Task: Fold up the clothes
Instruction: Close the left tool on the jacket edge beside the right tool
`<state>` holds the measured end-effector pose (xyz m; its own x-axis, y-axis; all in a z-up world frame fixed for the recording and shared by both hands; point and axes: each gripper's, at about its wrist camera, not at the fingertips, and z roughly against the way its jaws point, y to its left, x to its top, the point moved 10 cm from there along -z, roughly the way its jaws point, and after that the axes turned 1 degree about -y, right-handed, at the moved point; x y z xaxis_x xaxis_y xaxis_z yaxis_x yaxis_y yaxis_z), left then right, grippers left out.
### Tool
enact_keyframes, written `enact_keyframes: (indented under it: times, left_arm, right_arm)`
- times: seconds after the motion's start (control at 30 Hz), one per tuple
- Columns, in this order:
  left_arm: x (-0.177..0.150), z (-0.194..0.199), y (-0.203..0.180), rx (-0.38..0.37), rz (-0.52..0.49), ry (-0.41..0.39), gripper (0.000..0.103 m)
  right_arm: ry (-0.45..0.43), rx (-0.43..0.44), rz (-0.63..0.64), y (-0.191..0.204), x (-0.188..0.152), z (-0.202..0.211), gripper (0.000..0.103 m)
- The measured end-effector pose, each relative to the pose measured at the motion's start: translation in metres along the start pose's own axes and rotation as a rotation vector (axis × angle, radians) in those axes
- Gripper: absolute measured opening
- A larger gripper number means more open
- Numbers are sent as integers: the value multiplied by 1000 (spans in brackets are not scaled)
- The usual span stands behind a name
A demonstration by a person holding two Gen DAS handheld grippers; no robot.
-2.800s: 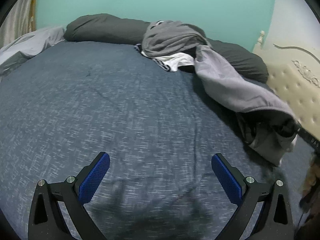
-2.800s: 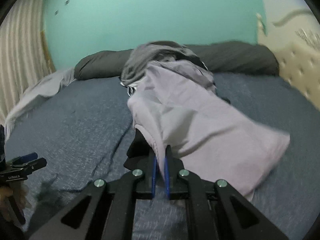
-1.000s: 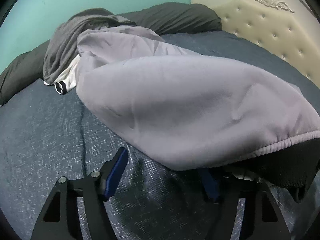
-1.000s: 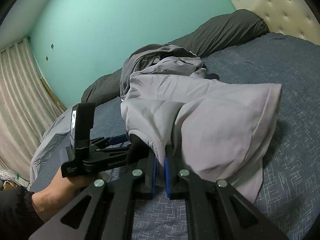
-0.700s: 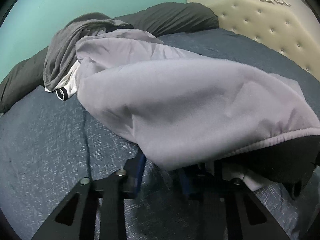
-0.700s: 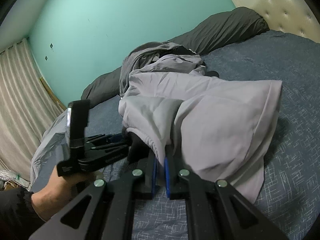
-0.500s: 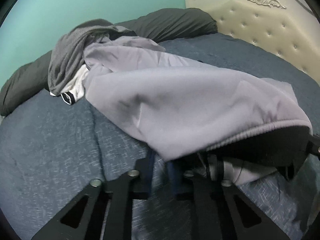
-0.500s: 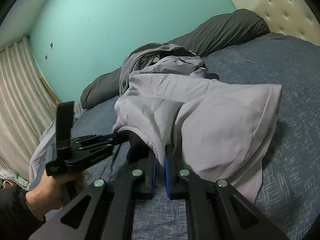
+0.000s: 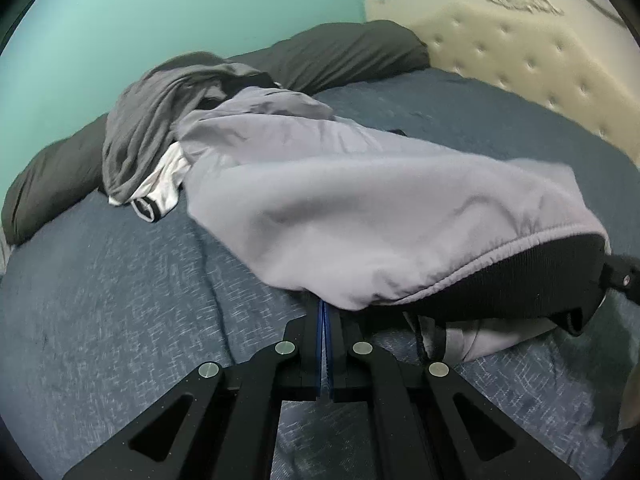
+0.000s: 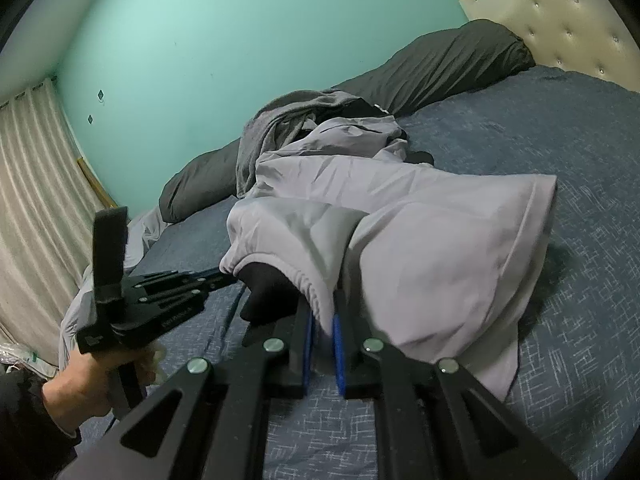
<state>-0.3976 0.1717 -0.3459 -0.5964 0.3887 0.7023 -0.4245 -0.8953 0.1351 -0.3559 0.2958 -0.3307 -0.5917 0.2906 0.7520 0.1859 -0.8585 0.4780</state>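
Right wrist view: the lavender garment (image 10: 420,240), heaped on the bed (image 10: 560,120), was pinched at its waistband by the left gripper (image 10: 224,276) while the right gripper (image 10: 322,316) was opening around it, so the hem could be dropped.

We look low along each gripper's fingers across the bed (image 9: 120,300), close behind the lilac garment (image 9: 360,200), both views sharing it and the headboard (image 10: 560,12).
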Motion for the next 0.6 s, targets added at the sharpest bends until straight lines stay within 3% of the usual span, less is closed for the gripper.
enact_keyframes:
  times: [0.13, 0.23, 0.3, 0.47, 0.6]
  left_arm:
    - [0, -10, -13, 14, -45, 0, 6]
    - [-3, -10, -18, 51, -96, -16, 19]
    - [-3, -5, -22, 48, -105, -41, 35]
    - [1, 2, -28, 64, -126, -71, 50]
    - [10, -3, -27, 75, -131, -74, 51]
  right_arm:
    - [2, 0, -23, -8, 3, -2, 10]
    - [6, 4, -32, -11, 4, -2, 10]
    - [7, 5, -31, -11, 4, -2, 10]
    - [14, 8, -38, -10, 2, -5, 10]
    - [14, 6, -30, -9, 3, -6, 10]
